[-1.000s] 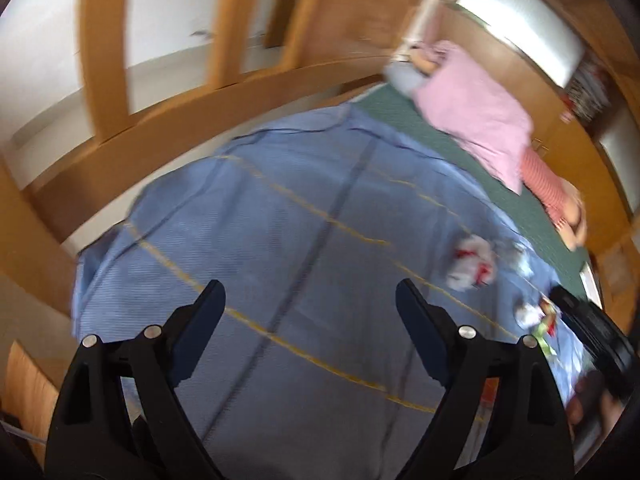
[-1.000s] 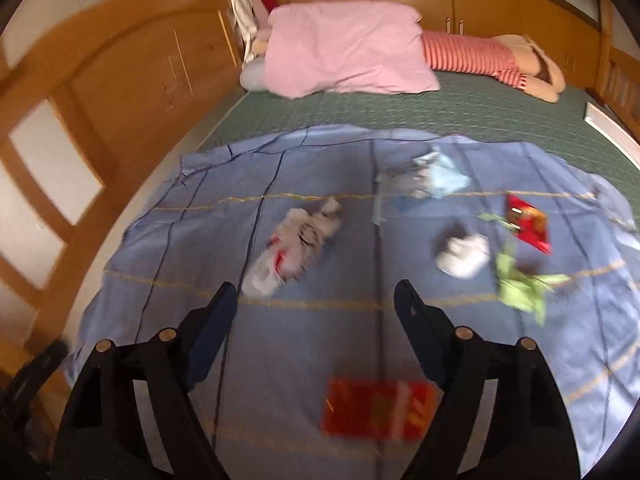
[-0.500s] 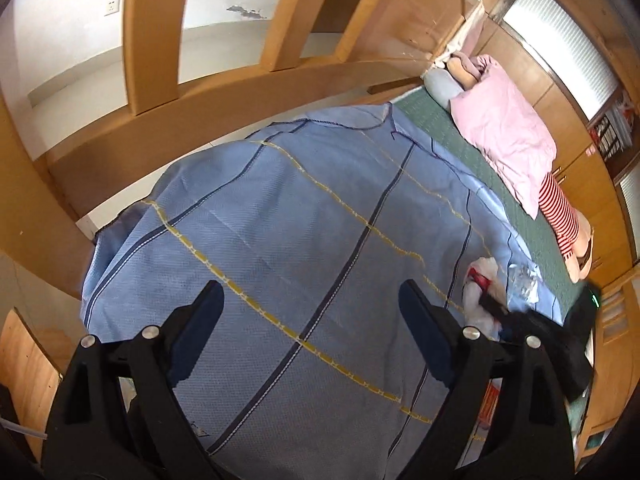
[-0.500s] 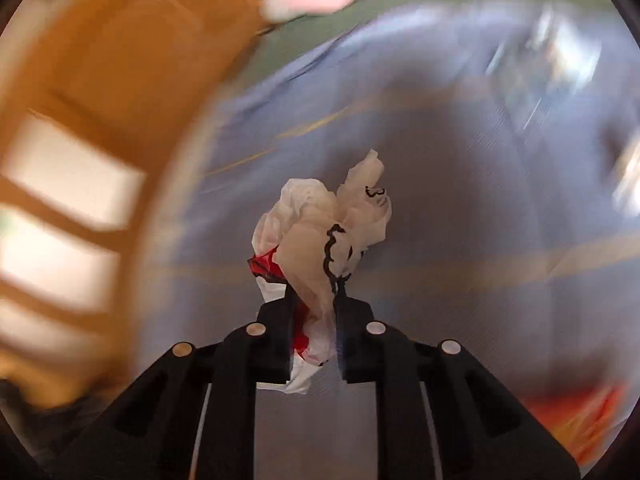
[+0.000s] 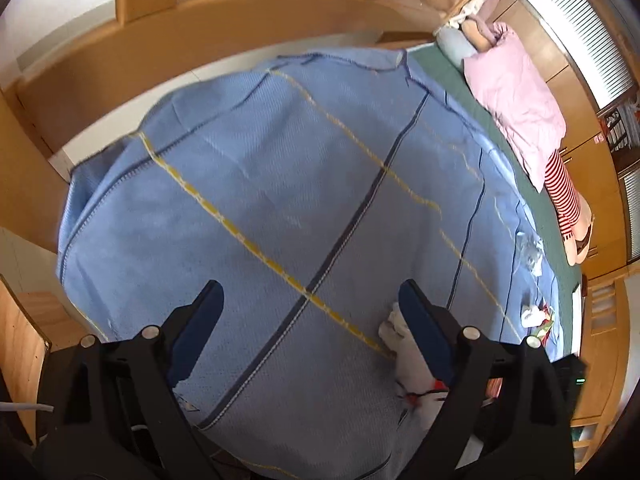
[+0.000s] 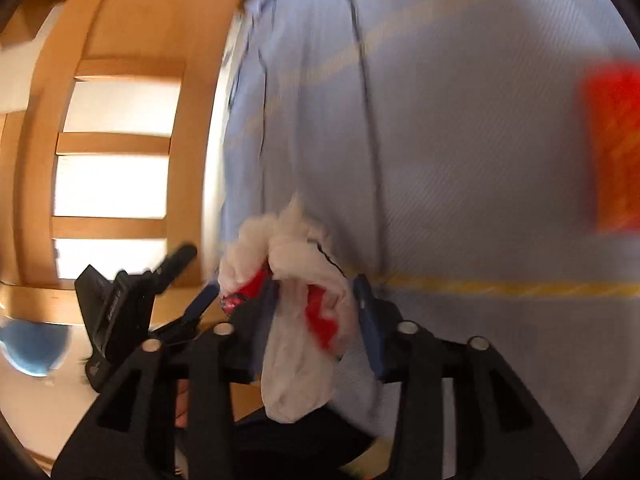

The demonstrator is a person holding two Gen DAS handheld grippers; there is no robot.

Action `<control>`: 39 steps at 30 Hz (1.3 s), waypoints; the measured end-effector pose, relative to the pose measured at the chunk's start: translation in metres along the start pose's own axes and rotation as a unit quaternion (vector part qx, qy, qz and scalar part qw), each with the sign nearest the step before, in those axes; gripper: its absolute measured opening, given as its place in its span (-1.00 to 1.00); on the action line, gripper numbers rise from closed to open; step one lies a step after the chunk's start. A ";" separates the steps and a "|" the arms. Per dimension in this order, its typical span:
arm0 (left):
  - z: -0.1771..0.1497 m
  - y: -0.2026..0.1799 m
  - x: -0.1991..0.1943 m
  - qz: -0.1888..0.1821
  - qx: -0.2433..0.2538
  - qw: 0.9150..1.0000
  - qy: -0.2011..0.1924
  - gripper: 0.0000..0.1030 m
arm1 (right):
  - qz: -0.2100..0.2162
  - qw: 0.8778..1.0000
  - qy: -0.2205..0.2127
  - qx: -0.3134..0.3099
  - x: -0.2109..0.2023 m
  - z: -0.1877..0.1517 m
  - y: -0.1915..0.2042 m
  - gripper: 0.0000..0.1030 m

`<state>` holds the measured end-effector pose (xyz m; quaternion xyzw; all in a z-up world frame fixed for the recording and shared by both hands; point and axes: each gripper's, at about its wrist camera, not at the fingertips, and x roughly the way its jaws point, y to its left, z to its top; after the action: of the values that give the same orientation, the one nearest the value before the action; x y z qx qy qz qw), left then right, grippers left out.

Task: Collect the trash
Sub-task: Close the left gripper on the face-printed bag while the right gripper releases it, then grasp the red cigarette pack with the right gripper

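A crumpled white plastic bag with red print (image 6: 304,320) hangs between the blue pads of my right gripper (image 6: 316,308). The jaws are opening and stand a little apart around the bag. The same bag (image 5: 412,364) shows in the left wrist view beside the right finger of my left gripper (image 5: 312,308). That gripper is open and holds nothing, low over the blue blanket (image 5: 280,184). A red packet (image 6: 612,148) lies blurred on the blanket to the right. Farther off lie a clear plastic wrapper (image 5: 530,252) and a white wad with red and green wrappers (image 5: 536,316).
The blanket covers a green mattress (image 5: 452,76) inside a wooden bed frame (image 5: 200,52). A pink quilt (image 5: 516,96) and a striped soft toy (image 5: 564,196) lie at the far end. A blurred blue object (image 6: 32,348) sits on the floor beside the bed.
My right gripper shut on the white bag, swung down and left toward the bed's edge with it, and its jaws have parted since. My left gripper has sunk closer to the blanket.
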<state>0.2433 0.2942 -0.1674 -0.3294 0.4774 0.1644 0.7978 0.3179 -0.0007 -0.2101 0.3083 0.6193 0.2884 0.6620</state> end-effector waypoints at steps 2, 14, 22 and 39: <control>-0.001 -0.002 0.002 -0.001 0.005 1.000 0.005 0.73 | -0.068 0.995 -0.042 -0.054 -0.021 0.002 0.013 -0.17; -0.042 -0.058 0.031 -0.082 0.122 0.983 0.106 0.39 | -0.163 0.965 -0.162 -0.126 -0.109 -0.008 0.026 -0.15; -0.062 -0.109 0.057 -0.153 0.169 0.969 0.092 0.27 | -0.182 0.959 -0.190 -0.108 -0.145 -0.020 0.006 -0.15; -0.102 -0.165 0.064 -0.160 0.286 0.942 0.073 -0.24 | -0.323 0.915 -0.204 -0.127 -0.158 -0.026 -0.022 0.44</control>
<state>0.3030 0.1007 -0.1958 -0.1705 0.5025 -0.1335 0.8370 0.2813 -0.1347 -0.1265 0.0566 0.4947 0.0656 0.8648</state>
